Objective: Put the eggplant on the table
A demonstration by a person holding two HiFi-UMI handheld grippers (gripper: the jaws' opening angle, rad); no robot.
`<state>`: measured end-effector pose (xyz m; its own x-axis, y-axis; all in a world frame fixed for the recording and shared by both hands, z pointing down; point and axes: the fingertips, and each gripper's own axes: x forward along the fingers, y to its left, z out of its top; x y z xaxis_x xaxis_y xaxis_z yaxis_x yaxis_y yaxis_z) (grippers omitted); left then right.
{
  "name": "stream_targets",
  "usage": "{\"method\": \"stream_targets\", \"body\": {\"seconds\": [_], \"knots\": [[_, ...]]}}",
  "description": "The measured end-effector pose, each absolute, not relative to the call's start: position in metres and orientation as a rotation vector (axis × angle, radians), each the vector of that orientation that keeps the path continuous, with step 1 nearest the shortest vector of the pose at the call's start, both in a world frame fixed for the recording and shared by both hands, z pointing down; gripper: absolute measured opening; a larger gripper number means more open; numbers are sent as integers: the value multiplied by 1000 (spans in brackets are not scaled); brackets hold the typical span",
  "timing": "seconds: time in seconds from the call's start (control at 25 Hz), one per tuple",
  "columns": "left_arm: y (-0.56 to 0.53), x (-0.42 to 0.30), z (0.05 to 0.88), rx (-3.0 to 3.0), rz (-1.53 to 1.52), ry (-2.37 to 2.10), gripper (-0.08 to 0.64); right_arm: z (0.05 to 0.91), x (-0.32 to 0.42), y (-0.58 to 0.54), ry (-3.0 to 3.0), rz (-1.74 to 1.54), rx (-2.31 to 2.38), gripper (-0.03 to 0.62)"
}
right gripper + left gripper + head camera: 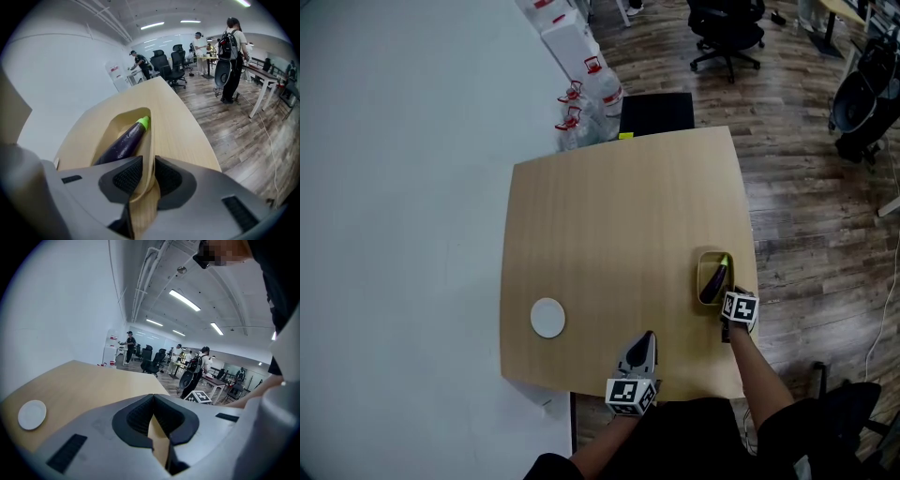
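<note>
Head view: the eggplant (713,283) lies in a small wooden tray (701,272), not yet on the table (619,216). The tray sits at the table's 4 o'clock, just beside the 3 o'clock edge, so a bump could knock it off. There is lots of bare room toward 10 o'clock

Left gripper view: the left gripper (647,339) has its jaws closed on nothing, near the front edge

Right gripper view: the right gripper (724,292) has its jaws opening, with the tray's rim between them, so the tray might slide or tip

Near end of eggplant (123,140) out of sight; distant people (233,47) tiny.
</note>
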<state>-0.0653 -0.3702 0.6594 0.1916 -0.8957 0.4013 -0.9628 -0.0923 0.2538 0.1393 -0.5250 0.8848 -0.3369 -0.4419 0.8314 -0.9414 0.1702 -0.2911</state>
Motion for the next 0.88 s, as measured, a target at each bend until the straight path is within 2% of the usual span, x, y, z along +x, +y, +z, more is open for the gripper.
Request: {"method": "stream_targets", "body": {"seconds": [0.12,0.32,0.52,0.88], "knots": [[-363,-71,654,2027,175,-1737,14,878,138,-524,-1873,1063,1299,177],[-338,-85,644,2031,135,-1756,14,854,143,-511,-1937,991,1318,209],[-310,-98,625,2080,103,-1750,15,805,130,-489,-2112,953,1290,207],[-239,-130,591,2149,-46,-1725,15,690,64,-390,-2310,725,1288,202]]}}
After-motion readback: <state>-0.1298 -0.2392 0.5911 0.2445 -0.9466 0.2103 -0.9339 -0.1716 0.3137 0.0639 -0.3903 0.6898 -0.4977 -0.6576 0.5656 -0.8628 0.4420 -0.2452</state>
